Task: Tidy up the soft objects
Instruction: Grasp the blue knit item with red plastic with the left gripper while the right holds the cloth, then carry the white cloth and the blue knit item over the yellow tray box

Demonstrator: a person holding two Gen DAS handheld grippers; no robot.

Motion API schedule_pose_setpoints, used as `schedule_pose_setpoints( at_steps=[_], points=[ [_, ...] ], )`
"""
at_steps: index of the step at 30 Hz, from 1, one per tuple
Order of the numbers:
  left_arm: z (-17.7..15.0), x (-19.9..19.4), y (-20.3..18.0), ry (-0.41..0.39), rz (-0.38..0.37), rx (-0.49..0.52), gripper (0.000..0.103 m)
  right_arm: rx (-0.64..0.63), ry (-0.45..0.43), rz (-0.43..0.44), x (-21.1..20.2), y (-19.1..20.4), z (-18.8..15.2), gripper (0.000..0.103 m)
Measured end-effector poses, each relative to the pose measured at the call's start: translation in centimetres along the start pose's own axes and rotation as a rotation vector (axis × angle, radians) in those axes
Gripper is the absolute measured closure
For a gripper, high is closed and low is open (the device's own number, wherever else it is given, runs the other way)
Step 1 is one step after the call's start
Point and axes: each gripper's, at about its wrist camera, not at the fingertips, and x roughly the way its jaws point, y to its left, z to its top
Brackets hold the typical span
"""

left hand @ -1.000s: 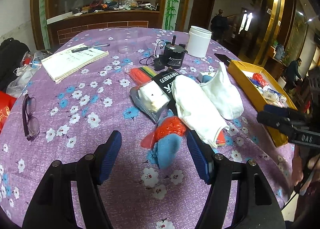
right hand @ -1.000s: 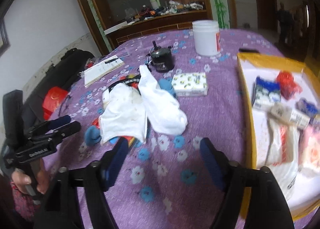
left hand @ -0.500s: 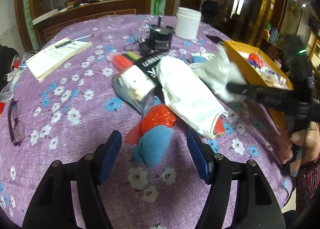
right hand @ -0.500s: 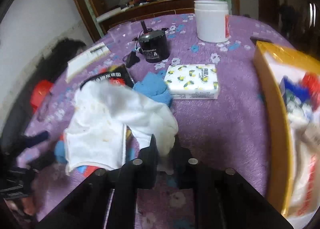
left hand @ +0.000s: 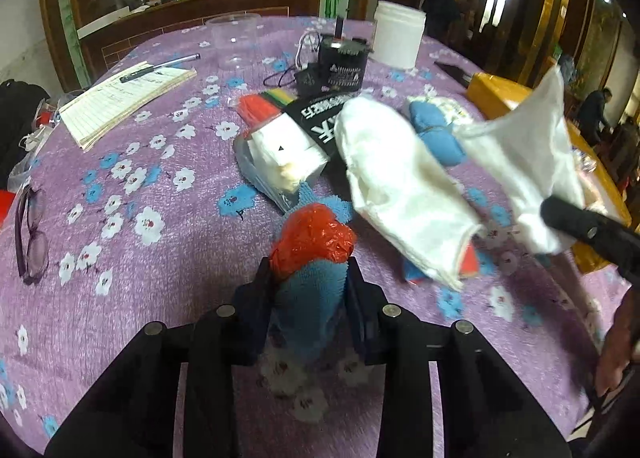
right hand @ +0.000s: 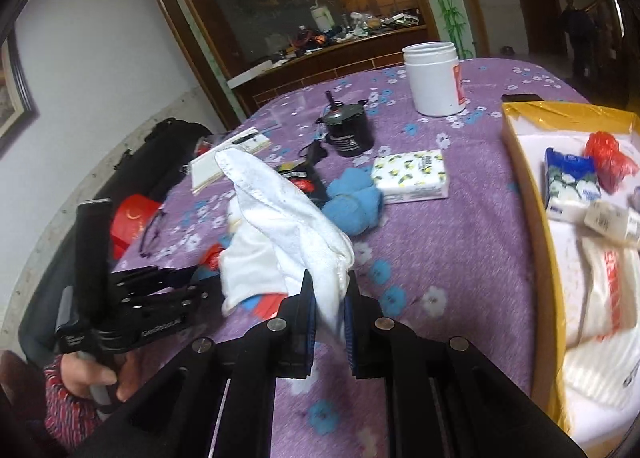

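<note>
Both your tools were clenched on cloth. Your left gripper (left hand: 310, 290) had just closed on the blue towel (left hand: 316, 290) at the near edge of the table (left hand: 160, 266), a crumpled red plastic bag (left hand: 314, 240) lying on the towel just beyond the pads. Your right gripper (right hand: 328, 306) pinched one white cloth (right hand: 288, 202) by its near end and held it off the table, its far end sticking up.

Progress, as I judged it: early to middle. The yellow box (right hand: 548, 258) at the right already held several soft packs, among them a blue-and-white tissue pack (right hand: 572, 182), a red bag (right hand: 608, 162) and a large white bag (right hand: 600, 306); the rest were too crowded to count. Neither gripped item had reached the box.

Counted on the table outside it:
- white cloths: two, one in your right gripper, one (left hand: 404, 182) lying mid-table
- blue towels: two, one in your left gripper, one bundled (right hand: 352, 202) farther off
- tissue pack with lemon print (right hand: 412, 176): one
- clear bag of white tissue (left hand: 284, 158): one

Not soft, likely staying: white jar (right hand: 434, 78), black motor (right hand: 348, 130), notebook (left hand: 124, 102), glasses (left hand: 30, 234).
</note>
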Motion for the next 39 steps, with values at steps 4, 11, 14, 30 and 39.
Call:
schedule_pose_setpoints(
  at_steps=[4,11,14,30,39],
  points=[
    [-0.3,-1.6,-1.0,-0.064,-0.015,-0.015,0.073,-0.008,-0.024,0.019,-0.6,0.5,-0.9,0.091],
    [0.1,-3.1,-4.4,-0.161,0.009,-0.001,0.073,0.013,-0.048,0.016,-0.8,0.4,-1.1,0.091],
    [0.3,-3.3,-5.2,-0.186,0.031,0.006,0.073,0.023,-0.062,0.011,-1.2,0.3,-1.3,0.091],
    [1.4,-5.5,-10.5,-0.291,0.058,0.148,0.072,0.108,-0.175,0.004,-6.0,-1.9,-0.6,0.091],
    [1.7,-4.7,-12.3,-0.278,0.051,0.177,0.072,0.146,-0.178,-0.005,-7.0,-3.1,-0.9,0.091]
  ],
)
